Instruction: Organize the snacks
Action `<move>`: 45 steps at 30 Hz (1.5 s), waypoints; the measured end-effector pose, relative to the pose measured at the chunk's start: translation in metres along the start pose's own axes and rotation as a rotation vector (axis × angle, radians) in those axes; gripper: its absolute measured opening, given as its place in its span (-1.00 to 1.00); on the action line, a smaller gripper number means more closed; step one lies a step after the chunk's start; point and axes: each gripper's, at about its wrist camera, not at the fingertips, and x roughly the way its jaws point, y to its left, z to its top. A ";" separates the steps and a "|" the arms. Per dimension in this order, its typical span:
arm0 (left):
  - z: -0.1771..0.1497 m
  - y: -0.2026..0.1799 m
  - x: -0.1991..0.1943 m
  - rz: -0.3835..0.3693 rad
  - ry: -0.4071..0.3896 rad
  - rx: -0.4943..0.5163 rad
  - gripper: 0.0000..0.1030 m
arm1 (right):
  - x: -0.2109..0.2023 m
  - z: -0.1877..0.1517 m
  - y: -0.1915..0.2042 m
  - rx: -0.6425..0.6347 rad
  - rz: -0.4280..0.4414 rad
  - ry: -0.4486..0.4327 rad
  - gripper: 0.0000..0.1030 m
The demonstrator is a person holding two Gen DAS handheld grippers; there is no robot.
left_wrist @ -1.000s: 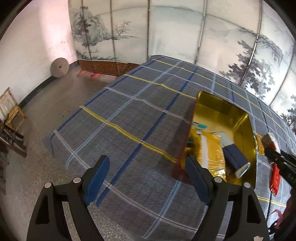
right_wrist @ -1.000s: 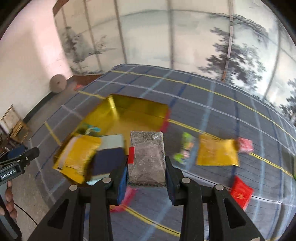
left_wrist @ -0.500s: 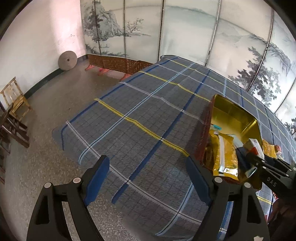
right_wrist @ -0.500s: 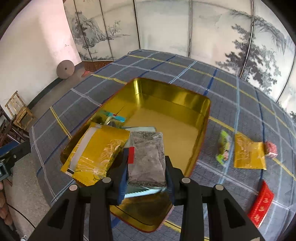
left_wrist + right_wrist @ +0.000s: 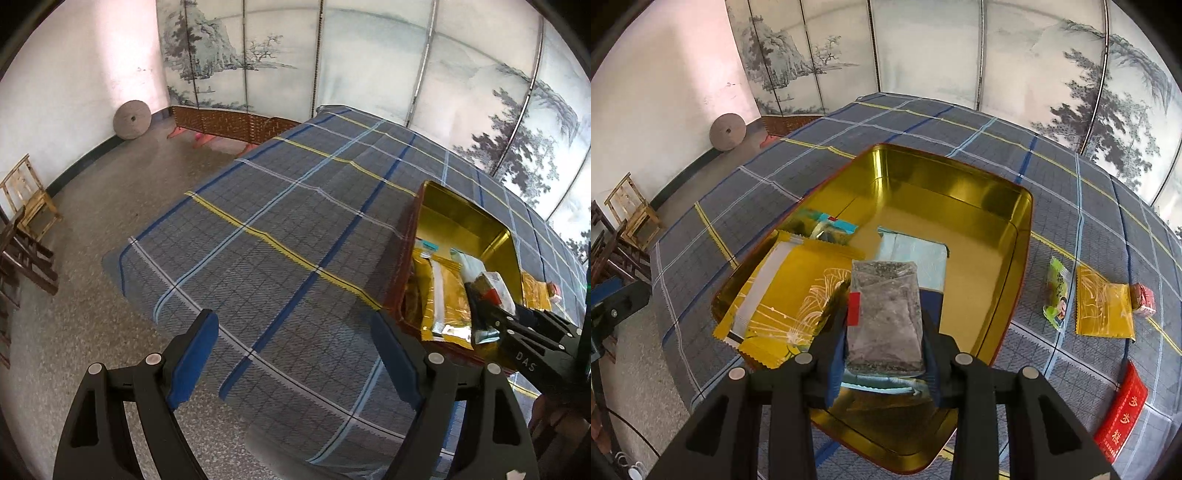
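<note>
My right gripper is shut on a clear packet of grey snack and holds it over the near part of the gold tin tray. In the tray lie a yellow packet, a white and navy packet and a small blue-green packet. My left gripper is open and empty above the checked cloth, left of the tray. The right gripper with its packet shows in the left wrist view.
On the cloth right of the tray lie a green packet, a yellow packet, a small red packet and a red envelope. Wooden chairs stand on the floor at left. A painted screen stands behind the table.
My right gripper has carried the clear packet from beside the tray to over its near part. My left gripper has drawn back and left, away from the tray.
</note>
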 end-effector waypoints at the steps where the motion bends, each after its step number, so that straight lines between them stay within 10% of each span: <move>1: 0.000 -0.003 -0.001 -0.003 0.001 0.004 0.59 | 0.000 0.000 0.000 -0.002 -0.004 0.001 -0.28; 6: -0.001 -0.014 -0.002 -0.016 0.006 0.024 0.59 | -0.007 0.001 0.001 -0.022 -0.019 -0.017 0.10; 18: -0.003 -0.038 -0.003 -0.050 0.003 0.064 0.59 | -0.049 -0.009 -0.049 0.097 -0.084 -0.079 0.10; 31: -0.004 -0.085 0.000 -0.123 0.005 0.149 0.59 | -0.058 -0.066 -0.187 0.404 -0.376 0.052 0.11; 45: -0.008 -0.120 -0.002 -0.155 0.004 0.223 0.59 | -0.040 -0.089 -0.200 0.509 -0.416 0.086 0.16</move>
